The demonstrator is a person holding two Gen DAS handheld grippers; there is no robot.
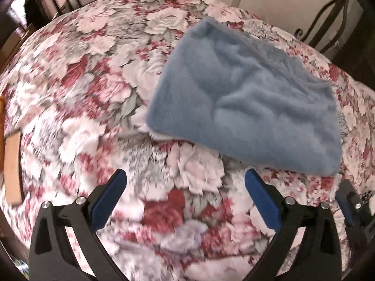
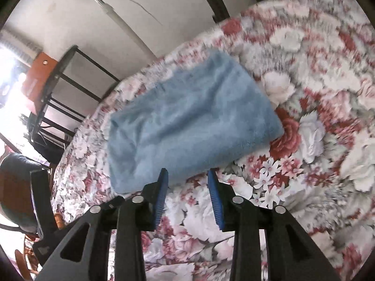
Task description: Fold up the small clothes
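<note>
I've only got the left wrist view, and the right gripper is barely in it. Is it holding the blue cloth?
Observer: No. In the right wrist view the right gripper has its fingers apart with nothing between them. Their tips sit at the near edge of the blue cloth.
Operator: What's past the bed on the cloth's far side?
Observer: A black metal rack against the wall, with an orange-red item on it; I can't tell what that is.
</note>
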